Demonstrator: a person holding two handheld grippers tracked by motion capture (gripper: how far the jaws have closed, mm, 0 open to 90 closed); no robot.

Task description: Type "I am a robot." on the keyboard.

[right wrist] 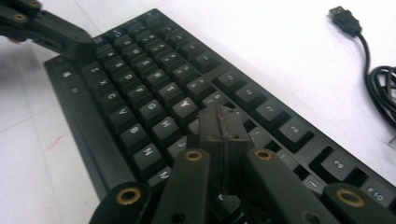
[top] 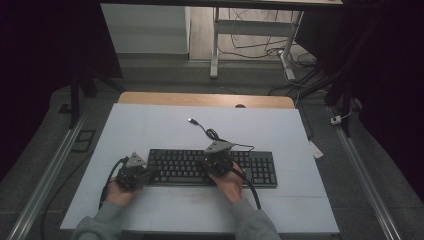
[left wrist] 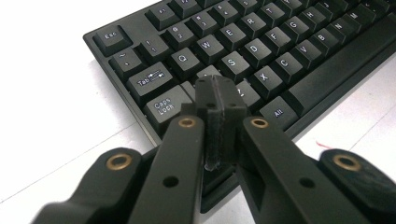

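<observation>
A black keyboard (top: pixel 210 167) lies across the white table top, also seen close up in the left gripper view (left wrist: pixel 261 51) and the right gripper view (right wrist: pixel 154 88). My left gripper (top: pixel 145 175) is at the keyboard's left end, jaws pressed together with nothing between them, tips (left wrist: pixel 215 93) over the keys near Caps Lock. My right gripper (top: pixel 216 162) hovers over the middle keys, jaws also closed and empty, tips (right wrist: pixel 219 123) above the keys by H and Y. The left gripper's jaws (right wrist: pixel 51 30) appear at the top left of the right gripper view.
The keyboard's cable (top: pixel 212 134) coils behind it and ends in a loose USB plug (top: pixel 191 120), seen also in the right gripper view (right wrist: pixel 344 18). A wooden table edge (top: pixel 205 99) runs along the back. White surface surrounds the keyboard.
</observation>
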